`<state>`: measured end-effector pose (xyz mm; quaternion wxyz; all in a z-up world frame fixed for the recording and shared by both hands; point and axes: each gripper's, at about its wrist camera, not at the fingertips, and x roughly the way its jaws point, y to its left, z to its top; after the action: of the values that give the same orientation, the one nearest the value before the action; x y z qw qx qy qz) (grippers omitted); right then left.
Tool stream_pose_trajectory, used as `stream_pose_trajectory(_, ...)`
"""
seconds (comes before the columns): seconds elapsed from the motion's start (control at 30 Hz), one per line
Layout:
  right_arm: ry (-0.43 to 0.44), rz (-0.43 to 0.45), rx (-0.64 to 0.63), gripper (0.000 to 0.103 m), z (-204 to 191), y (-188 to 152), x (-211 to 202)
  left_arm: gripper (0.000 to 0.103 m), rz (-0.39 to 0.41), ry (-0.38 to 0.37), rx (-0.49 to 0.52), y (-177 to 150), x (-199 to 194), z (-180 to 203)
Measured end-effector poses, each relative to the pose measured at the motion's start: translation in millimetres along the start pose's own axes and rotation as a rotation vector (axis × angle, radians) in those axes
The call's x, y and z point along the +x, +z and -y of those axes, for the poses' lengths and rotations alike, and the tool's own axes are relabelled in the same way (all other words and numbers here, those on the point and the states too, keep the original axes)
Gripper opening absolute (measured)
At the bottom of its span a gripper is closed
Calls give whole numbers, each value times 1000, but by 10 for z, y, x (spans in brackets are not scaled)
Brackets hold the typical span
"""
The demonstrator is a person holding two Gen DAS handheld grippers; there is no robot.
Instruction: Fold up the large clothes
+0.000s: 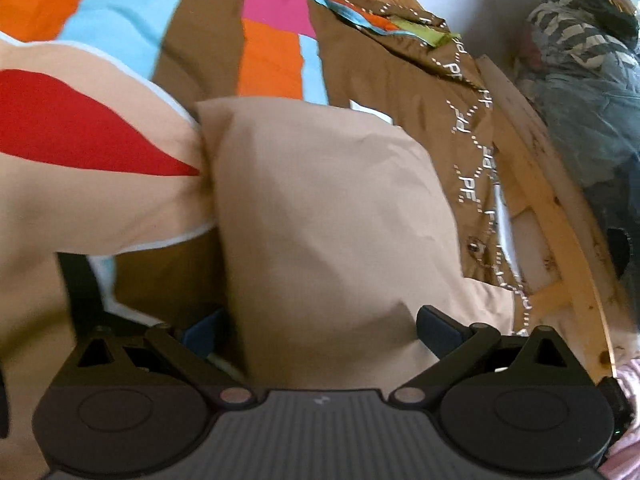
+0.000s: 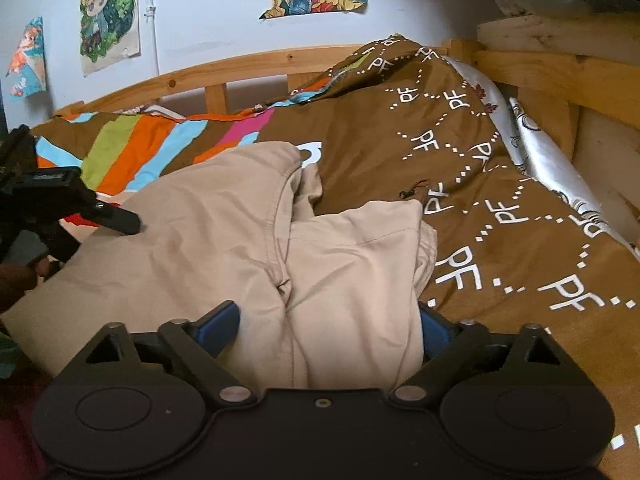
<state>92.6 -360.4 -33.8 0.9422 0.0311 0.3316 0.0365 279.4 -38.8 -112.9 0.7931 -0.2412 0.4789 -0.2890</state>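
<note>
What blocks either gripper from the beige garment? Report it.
Nothing visible does. The beige garment already sits between the jaws of the right gripper and of the left gripper, bunched on the brown patterned duvet. Whether the jaws clamp it is unclear.

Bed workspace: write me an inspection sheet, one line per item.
Surface: brown duvet with colour stripes and PF lettering, rumpled, on a wooden bed frame.
Job's things: beige garment partly folded on the duvet, with a red patch.
Clutter: silver printed cloth along the bed's edge; bundle of grey clothes beside the bed.
Grippers: left gripper and right gripper each have beige fabric between the fingers; grip unclear.
Cables: nothing seen.
Surroundings: cartoon posters on a white wall.
</note>
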Motion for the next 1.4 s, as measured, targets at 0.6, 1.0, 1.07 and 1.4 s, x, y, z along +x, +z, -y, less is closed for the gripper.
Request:
stream_pose_trajectory(0.6,13,140,45,14,-519,256,-335,59,112,185,99,-73,-440,650)
stream_pose_trajectory(1.0,298,238,-1,14,-1639,917,82,58,280,383,152,368,-1405,403)
stream_pose_trajectory(1.07,299,193,-20,18,-1769,942,282,59,288,420,154,451,-1477,264)
stream_pose_trajectory(1.4,157,40,-15,57,-1559,639,582,78,302,503,-6,340,-1222,-471)
